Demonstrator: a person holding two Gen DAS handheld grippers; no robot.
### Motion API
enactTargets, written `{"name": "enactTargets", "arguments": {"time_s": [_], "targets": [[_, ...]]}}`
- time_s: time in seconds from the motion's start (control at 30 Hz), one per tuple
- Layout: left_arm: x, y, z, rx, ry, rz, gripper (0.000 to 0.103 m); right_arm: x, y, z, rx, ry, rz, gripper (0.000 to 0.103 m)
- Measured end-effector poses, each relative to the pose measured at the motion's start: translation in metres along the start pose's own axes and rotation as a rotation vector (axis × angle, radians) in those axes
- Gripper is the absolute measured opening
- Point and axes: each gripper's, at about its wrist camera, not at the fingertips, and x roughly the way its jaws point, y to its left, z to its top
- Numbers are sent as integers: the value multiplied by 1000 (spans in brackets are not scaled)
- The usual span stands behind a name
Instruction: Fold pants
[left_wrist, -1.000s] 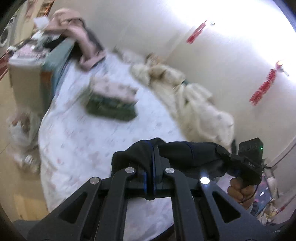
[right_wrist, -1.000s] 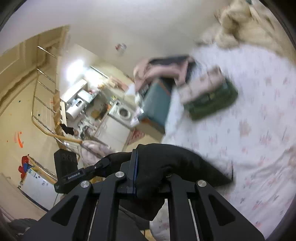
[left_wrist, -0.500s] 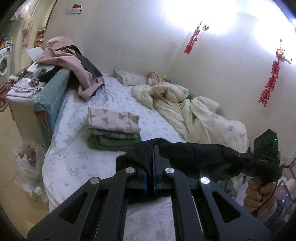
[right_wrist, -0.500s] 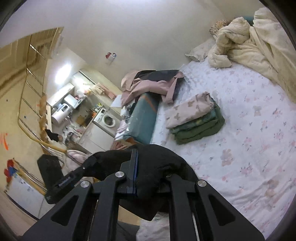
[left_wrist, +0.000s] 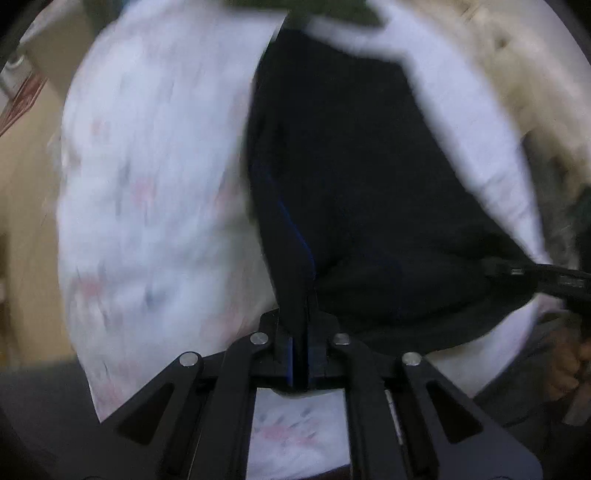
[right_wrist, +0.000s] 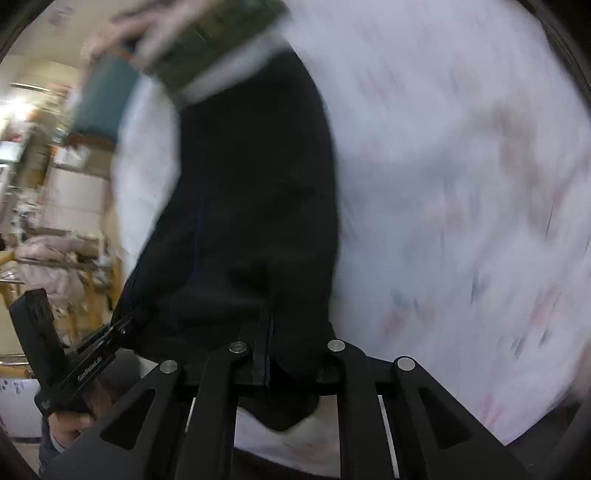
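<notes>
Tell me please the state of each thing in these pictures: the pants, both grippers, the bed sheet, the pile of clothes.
Black pants: stretched out over the bed, held at two corners.
Left gripper: shut on the pants.
Right gripper: shut on the pants.
Bed sheet: spread flat, blurred by motion.
Pile of clothes: folded and stacked, at the far end of the pants.

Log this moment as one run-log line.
left gripper: shut on black pants | right gripper: shut on black pants | pants: spread over floral bedsheet | views: motion-blurred
</notes>
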Motion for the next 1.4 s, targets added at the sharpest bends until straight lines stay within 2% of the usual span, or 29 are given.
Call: {"name": "enactTargets", "arguments": {"time_s": [0.03,0.07,0.1,0.13,0.17,0.27,0.33,0.37,0.4,0.43,0.47,0.5,0.67,0.7,0.77,0.83,0.87,0.93,0.97,1.0,1.03,1.1,1.13,1.17,1.2,1.23,1.27,1.33,1.4], "targets": [[5,2,-4,-1,30,18,7,4,-6,-8,1,21,-44,22],[6,5,-7,-4,44,26,9,1,-12,-17,10,27,-92,33],[1,7,-9,-5,36,37,15,-4,-18,-23,25,24,-116,47],[-6,9,-9,-3,26,62,20,-11,-21,-26,35,17,-128,50],[-16,12,-10,-5,8,86,29,-21,-25,-28,37,-7,-142,50],[-47,19,-5,-21,-87,146,29,-58,-23,-28,-14,-128,-208,50],[-69,24,2,-76,-182,174,29,-72,-18,-22,-52,-194,-162,49],[-76,23,8,-88,-227,147,29,-75,-15,-18,-66,-208,-119,45],[-73,16,15,-65,-226,104,29,-74,-13,-13,-71,-210,-96,40],[-67,8,19,-45,-204,80,29,-70,-10,-9,-81,-211,-80,36],[-52,-3,25,-13,-153,23,29,-60,-6,-5,-99,-201,-78,31],[-39,-7,29,-7,-119,6,28,-50,-4,-2,-110,-183,-84,28],[28,-13,15,3,83,70,29,1,-11,-11,-79,-64,-173,21],[36,-5,11,-31,117,38,29,5,-12,-14,-87,-49,-181,21],[32,0,9,-40,110,19,29,13,-17,-24,-82,4,-195,21],[24,4,9,-60,152,25,29,12,-19,-32,-71,63,-201,21],[14,9,11,-86,171,9,29,-3,-17,-31,-69,44,-180,21],[-2,14,20,-81,147,18,29,-45,-7,-19,-95,-83,-134,21],[-17,20,32,-85,100,46,33,-70,-3,-3,-98,-165,-115,21],[-27,23,46,-88,60,68,44,-81,-1,8,-91,-201,-85,25],[-33,26,56,-92,32,80,48,-93,-2,21,-78,-243,-51,25],[-49,31,86,-104,-50,89,50,-109,-5,53,-32,-320,51,25],[-54,31,102,-97,-91,82,50,-111,-6,66,-29,-342,70,27],[-59,31,120,-80,-141,75,51,-111,-5,78,-28,-352,69,38],[-60,32,136,-86,-172,77,57,-108,-4,90,-27,-355,59,55],[-61,34,143,-100,-184,67,63,-103,-3,103,-31,-360,43,59],[-59,37,157,-120,-199,29,76,-99,-4,117,-37,-369,20,60],[-46,41,170,-106,-211,-22,78,-85,-6,138,-57,-358,18,59],[-28,38,192,-46,-220,-6,78,-67,-4,164,-94,-318,38,59]]}}
